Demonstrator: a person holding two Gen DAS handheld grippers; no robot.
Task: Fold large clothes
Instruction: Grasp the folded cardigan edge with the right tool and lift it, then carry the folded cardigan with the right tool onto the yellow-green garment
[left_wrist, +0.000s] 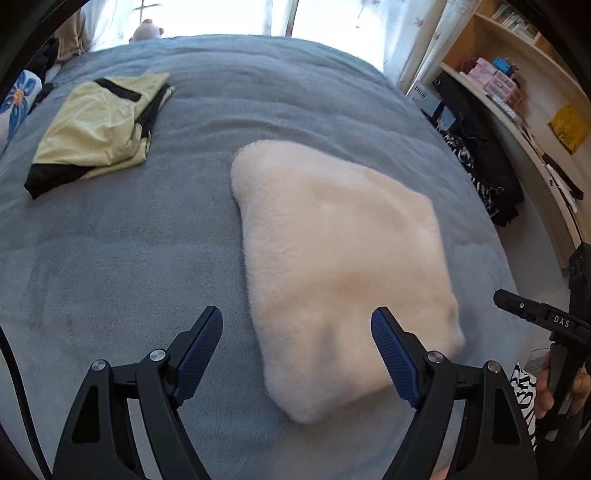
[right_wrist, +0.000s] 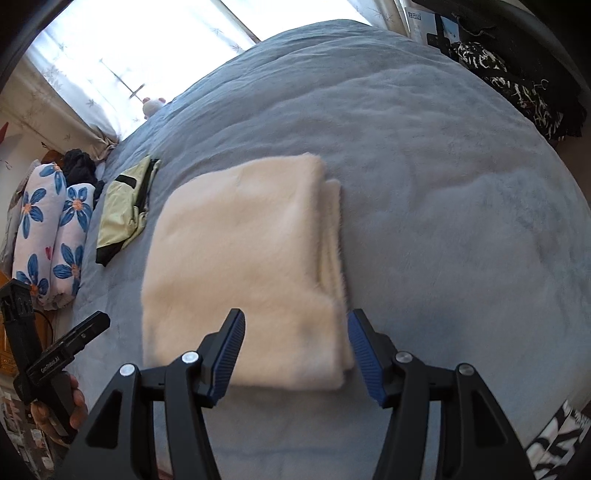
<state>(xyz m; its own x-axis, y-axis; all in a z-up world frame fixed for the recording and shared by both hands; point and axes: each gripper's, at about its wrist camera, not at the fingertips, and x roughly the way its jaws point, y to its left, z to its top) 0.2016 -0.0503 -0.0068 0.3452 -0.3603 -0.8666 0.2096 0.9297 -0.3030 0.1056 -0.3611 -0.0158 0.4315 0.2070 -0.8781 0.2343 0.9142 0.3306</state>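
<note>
Left gripper (left_wrist: 297, 332): jaws spread, empty.
Right gripper (right_wrist: 296, 334): jaws apart, empty.
Cream fleece garment (right_wrist: 243, 266): folded on blue bedspread (right_wrist: 443, 184).
Yellow-green jacket (left_wrist: 99, 125): folded, well apart.

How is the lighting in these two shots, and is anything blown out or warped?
Left wrist view: window blown out white, bed bulging from fisheye distortion, cream fleece garment slightly soft. Right wrist view: window equally overexposed, horizon tilted, garment evenly daylit.
</note>
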